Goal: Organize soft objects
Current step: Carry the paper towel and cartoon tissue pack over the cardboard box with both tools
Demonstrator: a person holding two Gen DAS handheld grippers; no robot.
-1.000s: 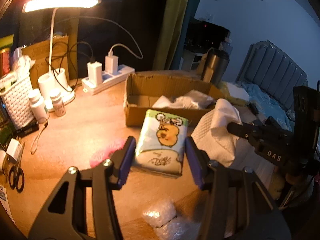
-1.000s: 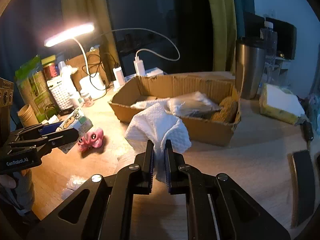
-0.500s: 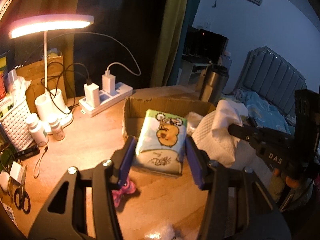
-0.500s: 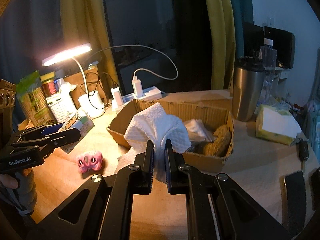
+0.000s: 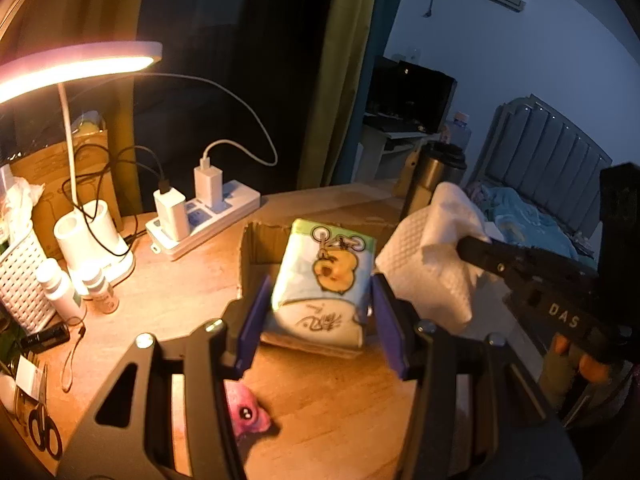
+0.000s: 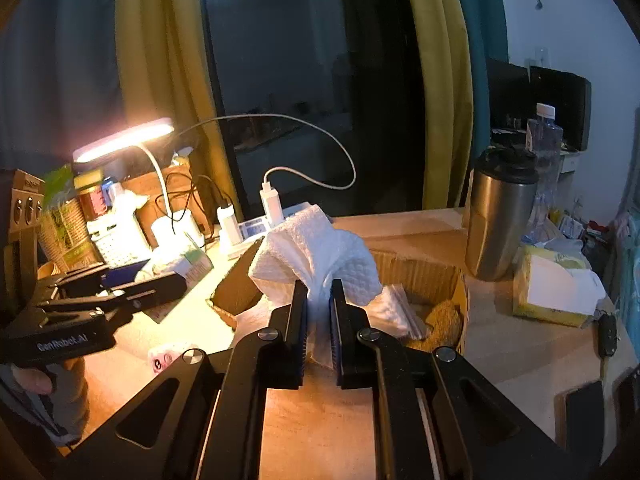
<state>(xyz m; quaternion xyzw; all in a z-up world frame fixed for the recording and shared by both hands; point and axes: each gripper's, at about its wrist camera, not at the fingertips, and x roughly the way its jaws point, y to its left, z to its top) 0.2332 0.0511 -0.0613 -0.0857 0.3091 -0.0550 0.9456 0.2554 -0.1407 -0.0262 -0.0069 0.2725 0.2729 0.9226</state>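
My left gripper is shut on a soft tissue pack printed with a yellow cartoon animal, held in the air over the near left wall of the cardboard box. My right gripper is shut on a white textured cloth, held above the box, which holds a white bag and a brown woolly item. A pink plush toy lies on the desk below my left gripper; it also shows in the right wrist view.
A lit desk lamp, power strip with chargers, white basket, small bottles and scissors crowd the left. A steel tumbler, yellow tissue pack and car key stand right of the box.
Both grippers have risen with their loads and moved toward the box. The tissue pack and the cloth now hang higher above it, and the pink toy has come into view below.
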